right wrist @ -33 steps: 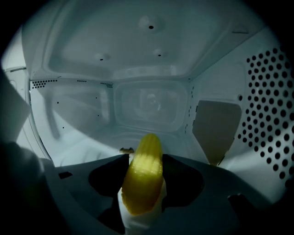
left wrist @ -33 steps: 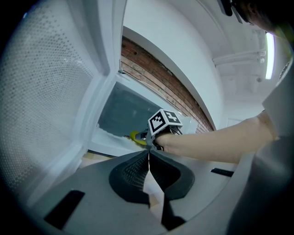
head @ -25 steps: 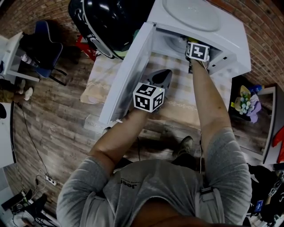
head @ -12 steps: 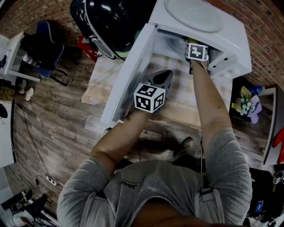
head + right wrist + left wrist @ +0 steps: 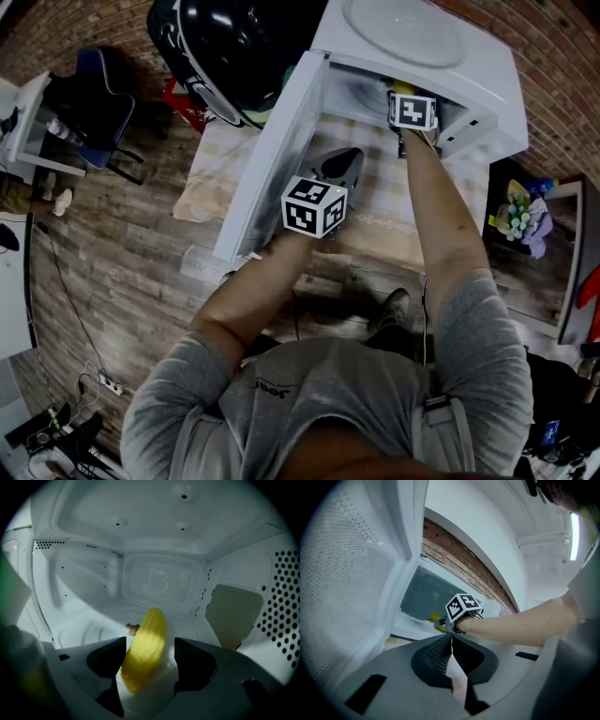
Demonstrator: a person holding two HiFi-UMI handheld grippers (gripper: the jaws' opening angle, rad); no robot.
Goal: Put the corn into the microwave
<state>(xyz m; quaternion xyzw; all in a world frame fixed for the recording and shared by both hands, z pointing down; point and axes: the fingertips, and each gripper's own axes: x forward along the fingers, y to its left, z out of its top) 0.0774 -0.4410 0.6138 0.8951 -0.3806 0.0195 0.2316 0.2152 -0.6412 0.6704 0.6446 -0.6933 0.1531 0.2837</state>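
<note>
The microwave [image 5: 422, 37] stands with its door [image 5: 267, 169] wide open. Inside it, the right gripper [image 5: 150, 645] has just been opening its jaws. The corn [image 5: 144, 653] lies loose between them, its long axis pointing into the cavity. The left gripper [image 5: 452, 644], closed and empty, waits farther off by the door.
</note>
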